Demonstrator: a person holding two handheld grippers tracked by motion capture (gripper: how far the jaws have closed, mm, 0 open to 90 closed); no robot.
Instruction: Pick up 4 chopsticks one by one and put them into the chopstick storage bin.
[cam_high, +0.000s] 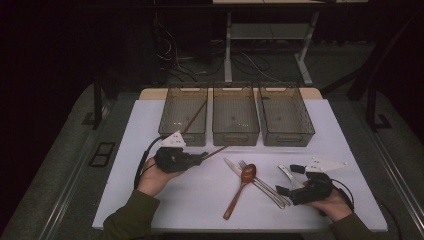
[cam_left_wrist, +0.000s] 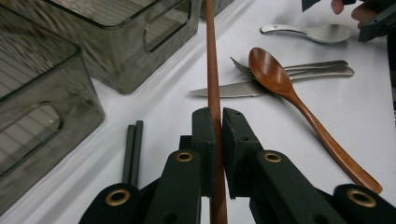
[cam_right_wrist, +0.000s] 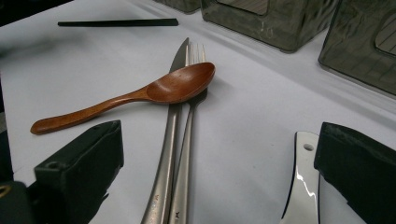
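**One chopstick clamped, bins just ahead**

One brown chopstick (cam_left_wrist: 212, 70) sits pinched between the left gripper (cam_high: 202, 157) jaws, which are closed tight on its shaft; the long end sticks out toward the bins, above the table (cam_high: 150, 125). Another brown chopstick (cam_high: 194, 116) already leans in the left bin (cam_high: 183, 116). Black chopsticks (cam_left_wrist: 132, 151) lie flat near that bin. The right gripper (cam_high: 289, 179) rests by the metal spoon (cam_high: 289, 175) with jaws spread wide, nothing between them.

Risks, as a judgement: the grip is far down the stick, so the free end could swing and hit the bin wall or the middle bin (cam_high: 235, 115) instead of dropping in. A thin round shaft may also twist or slide in the pads. A low sweep could knock the wooden spoon (cam_high: 242, 186) lying on the knife (cam_left_wrist: 229, 89) and fork (cam_left_wrist: 289, 69).
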